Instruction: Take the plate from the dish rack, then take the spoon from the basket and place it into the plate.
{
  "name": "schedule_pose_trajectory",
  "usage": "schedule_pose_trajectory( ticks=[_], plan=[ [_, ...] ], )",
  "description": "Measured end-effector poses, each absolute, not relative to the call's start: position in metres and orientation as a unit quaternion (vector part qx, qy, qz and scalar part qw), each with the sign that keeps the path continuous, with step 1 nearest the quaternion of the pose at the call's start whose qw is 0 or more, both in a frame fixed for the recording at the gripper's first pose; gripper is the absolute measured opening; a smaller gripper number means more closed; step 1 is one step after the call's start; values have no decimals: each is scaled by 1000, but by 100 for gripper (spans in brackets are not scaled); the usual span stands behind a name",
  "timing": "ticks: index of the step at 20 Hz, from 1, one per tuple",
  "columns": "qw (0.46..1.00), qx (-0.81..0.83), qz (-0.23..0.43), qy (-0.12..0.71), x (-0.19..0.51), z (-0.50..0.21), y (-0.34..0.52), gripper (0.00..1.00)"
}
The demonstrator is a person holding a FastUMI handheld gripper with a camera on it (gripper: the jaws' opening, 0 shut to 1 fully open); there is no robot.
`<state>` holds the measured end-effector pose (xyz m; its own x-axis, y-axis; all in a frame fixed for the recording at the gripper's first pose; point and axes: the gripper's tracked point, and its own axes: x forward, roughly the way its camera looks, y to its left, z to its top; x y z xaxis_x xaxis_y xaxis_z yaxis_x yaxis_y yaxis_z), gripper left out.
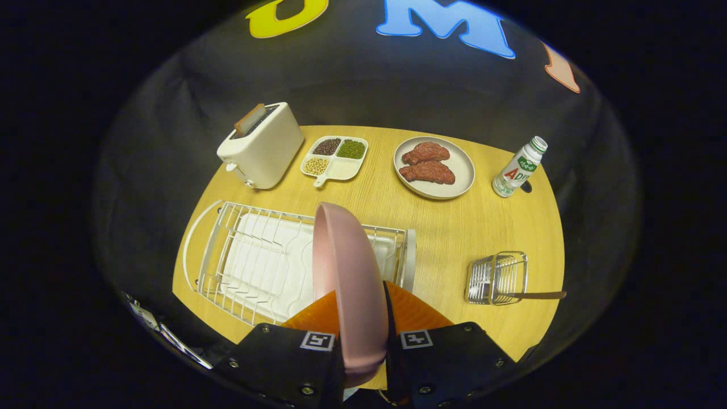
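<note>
Hand-held gripper [363, 341] pinching pink plate [349, 284] on edge between both fingers, plate above the rack [255, 255], spoon [537, 295] lying in basket [497, 277] on bench [454, 227]

Tongs [363, 318] on black screwed blocks bearing square markers.

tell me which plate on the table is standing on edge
The pink plate, clamped upright in the hand-held gripper; the beige plate lies flat, holding meat.
</note>
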<state>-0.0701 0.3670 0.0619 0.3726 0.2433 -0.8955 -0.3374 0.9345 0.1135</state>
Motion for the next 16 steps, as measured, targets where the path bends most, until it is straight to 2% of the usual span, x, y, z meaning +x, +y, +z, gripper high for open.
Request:
schedule_pose_trajectory(
  ticks=[9, 16],
  plan=[
    [801, 100, 202, 554, -147, 63, 306, 27],
    [759, 230, 222, 567, -213, 40, 281, 27]
  ],
)
